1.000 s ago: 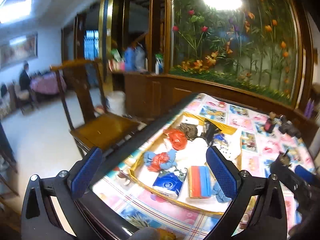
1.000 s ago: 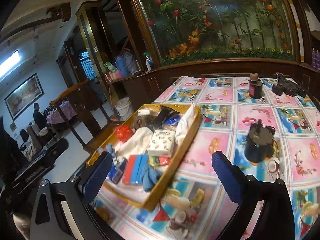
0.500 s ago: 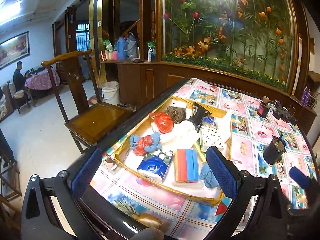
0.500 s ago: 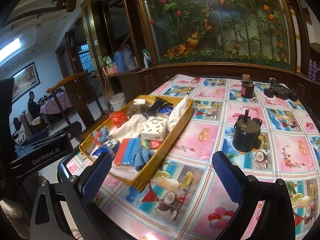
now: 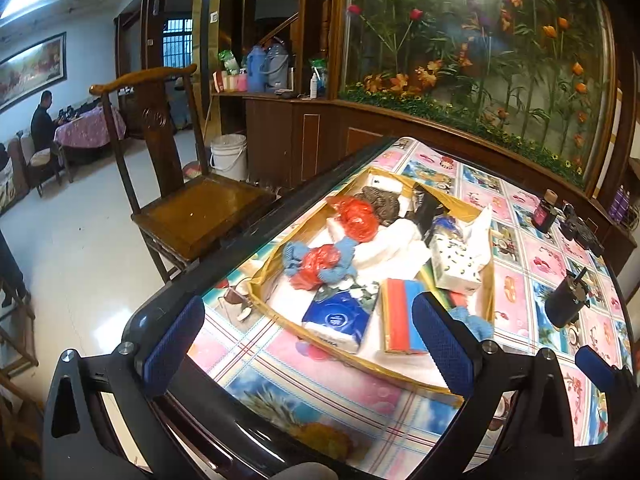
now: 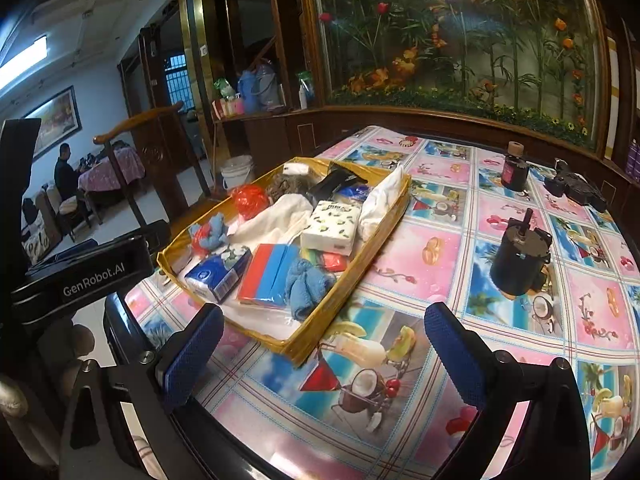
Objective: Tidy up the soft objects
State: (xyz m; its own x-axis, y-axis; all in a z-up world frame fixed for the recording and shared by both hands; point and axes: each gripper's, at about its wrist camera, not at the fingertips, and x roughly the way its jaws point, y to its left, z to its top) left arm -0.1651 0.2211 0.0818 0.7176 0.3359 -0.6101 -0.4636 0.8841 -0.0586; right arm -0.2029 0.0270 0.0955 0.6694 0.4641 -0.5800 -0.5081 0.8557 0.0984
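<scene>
A yellow tray on the patterned tablecloth holds soft things. Among them are a blue tissue pack, a red-and-blue sponge, a blue cloth, a white leaf-print tissue pack, red plastic bags and a white towel. My left gripper hovers open before the tray's near end, holding nothing. My right gripper is open and empty near the tray's front right corner.
A black cylindrical motor, a small dark bottle and a black device stand on the table to the right. A wooden chair sits by the table's left edge. A person sits far off.
Both cameras have swung, so the tray sits more central in each view. The left gripper's body has come into the right wrist view. Both grippers stayed open and empty.
</scene>
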